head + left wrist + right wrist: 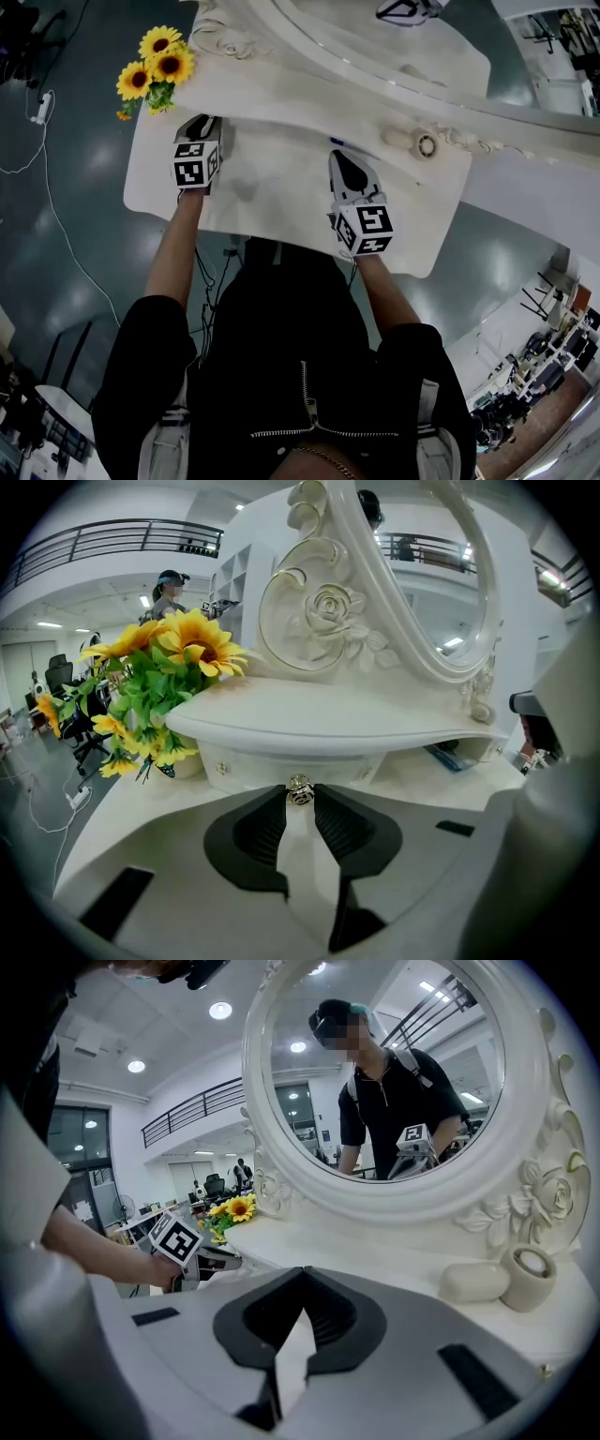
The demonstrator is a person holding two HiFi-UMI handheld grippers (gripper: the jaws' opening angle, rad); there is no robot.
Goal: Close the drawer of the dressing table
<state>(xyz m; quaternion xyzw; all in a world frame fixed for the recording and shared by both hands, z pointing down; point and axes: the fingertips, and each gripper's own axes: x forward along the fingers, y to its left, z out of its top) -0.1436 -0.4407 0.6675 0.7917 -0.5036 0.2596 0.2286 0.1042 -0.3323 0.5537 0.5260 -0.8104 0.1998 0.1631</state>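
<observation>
Drawer point(262, 765) sits in the low front under the raised shelf point(328, 719) of the white desk point(281, 192), left of the middle; how far out it stands cannot be told. At the far left of the desk a bunch of sunflowers point(157, 67) stands at the corner. Just right of them the left tool point(202, 122) points at the drawer, its two dark jaws clenched on the small metal rose-shaped knob point(299, 790), one tip at each side of it. Further right the right tool point(302, 1277) hovers over the bare middle of the desk with its jaw tips pressed together and nothing between them. Behind it rises the oval mirror point(384, 1072) in its carved frame. At the right a white oval lump point(473, 1282) and a small round jar point(527, 1277) sit side by side on the shelf.
</observation>
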